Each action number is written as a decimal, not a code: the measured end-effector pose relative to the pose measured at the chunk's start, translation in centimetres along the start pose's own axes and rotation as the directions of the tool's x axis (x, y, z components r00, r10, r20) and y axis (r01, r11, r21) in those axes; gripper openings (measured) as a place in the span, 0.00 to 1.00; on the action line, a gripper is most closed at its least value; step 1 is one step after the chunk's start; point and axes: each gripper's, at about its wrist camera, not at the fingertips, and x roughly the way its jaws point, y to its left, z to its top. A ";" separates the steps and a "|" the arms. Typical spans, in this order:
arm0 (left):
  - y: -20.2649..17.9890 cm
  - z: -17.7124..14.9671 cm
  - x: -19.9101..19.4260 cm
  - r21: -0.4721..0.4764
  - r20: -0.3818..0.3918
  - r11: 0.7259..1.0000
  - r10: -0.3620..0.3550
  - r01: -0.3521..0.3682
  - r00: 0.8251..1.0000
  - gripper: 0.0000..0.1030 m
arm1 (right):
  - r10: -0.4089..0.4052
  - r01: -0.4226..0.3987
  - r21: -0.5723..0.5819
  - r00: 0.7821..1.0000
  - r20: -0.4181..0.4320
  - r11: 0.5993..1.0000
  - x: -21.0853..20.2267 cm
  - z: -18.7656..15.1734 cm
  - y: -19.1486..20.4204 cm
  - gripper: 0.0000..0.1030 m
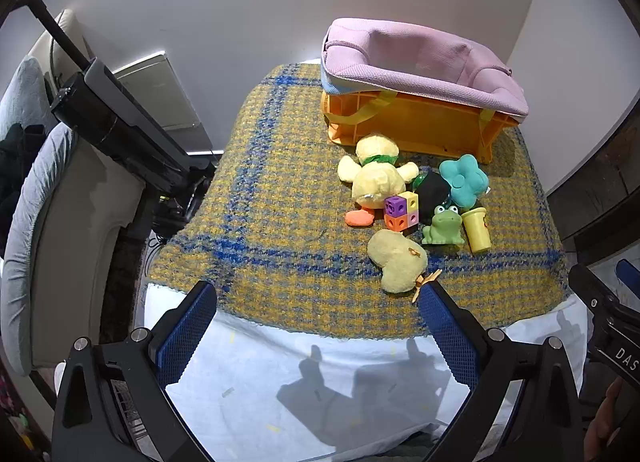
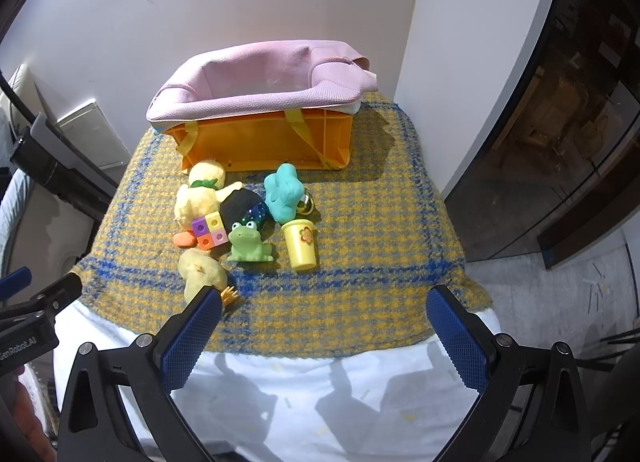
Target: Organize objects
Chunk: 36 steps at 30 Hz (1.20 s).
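Toys lie in a cluster on a yellow-and-blue plaid blanket (image 2: 360,230): a yellow plush duck (image 1: 376,178) (image 2: 198,198), a small yellow plush chick (image 1: 396,260) (image 2: 200,270), a block of coloured cubes (image 1: 401,211) (image 2: 208,234), a green frog (image 1: 442,226) (image 2: 247,246), a yellow cup (image 1: 476,230) (image 2: 302,246), a teal plush flower (image 1: 464,180) (image 2: 284,192) and a dark ball (image 2: 242,204). Behind them stands an orange crate with a pink fabric liner (image 1: 420,66) (image 2: 256,102). My left gripper (image 1: 320,326) and right gripper (image 2: 324,334) hover open near the table's front edge, nothing between their fingers.
A white cloth (image 2: 320,402) covers the table front below the blanket. A white wall rises behind the crate. A cushioned chair (image 1: 48,222) and a black stand (image 1: 116,118) are at the left. A dark glass cabinet (image 2: 560,142) stands at the right.
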 end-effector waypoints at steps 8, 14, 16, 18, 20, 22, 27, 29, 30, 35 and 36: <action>0.0 0.0 0.1 0.000 -0.006 1.000 -0.005 0.005 1.000 1.00 | -0.003 0.003 0.005 1.000 -0.002 1.000 0.0 0.0 0.0 0.99; 0.0 -0.1 0.3 0.002 -0.008 1.000 -0.008 0.008 1.000 1.00 | -0.008 0.008 0.016 1.000 -0.005 1.000 0.0 0.0 0.0 0.99; 0.0 -0.3 0.3 0.002 -0.010 1.000 -0.010 0.010 1.000 1.00 | -0.007 0.007 0.017 1.000 -0.006 1.000 0.1 0.0 0.0 0.99; 0.0 -0.4 0.4 0.004 -0.010 1.000 -0.011 0.011 1.000 1.00 | -0.007 0.007 0.018 1.000 -0.008 1.000 0.1 -0.1 0.0 0.99; -0.1 -0.4 0.4 0.004 -0.010 1.000 -0.012 0.012 1.000 1.00 | -0.008 0.008 0.019 1.000 -0.008 1.000 0.1 -0.1 0.0 0.99; -0.1 -0.4 0.4 0.005 -0.011 1.000 -0.014 0.014 1.000 1.00 | -0.008 0.008 0.020 1.000 -0.008 1.000 0.1 -0.1 -0.1 0.99; -0.1 -0.4 0.4 0.008 -0.012 1.000 -0.017 0.017 1.000 1.00 | -0.007 0.007 0.022 1.000 -0.010 1.000 0.1 -0.2 0.0 0.99; -0.1 -0.5 0.3 0.008 -0.013 1.000 -0.018 0.018 1.000 1.00 | -0.003 0.004 0.025 1.000 -0.013 1.000 0.2 -0.1 -0.1 0.99; -0.1 -0.5 0.3 0.008 -0.014 1.000 -0.019 0.019 1.000 1.00 | -0.003 0.003 0.027 1.000 -0.014 1.000 0.2 -0.1 -0.1 0.99; -0.2 -0.6 0.3 0.011 -0.015 1.000 -0.022 0.022 1.000 1.00 | -0.005 0.006 0.029 1.000 -0.014 1.000 0.1 -0.1 -0.1 0.99; -0.1 -0.5 0.3 0.012 -0.016 1.000 -0.023 0.023 1.000 1.00 | -0.005 0.006 0.029 1.000 -0.015 1.000 0.1 -0.1 -0.1 0.99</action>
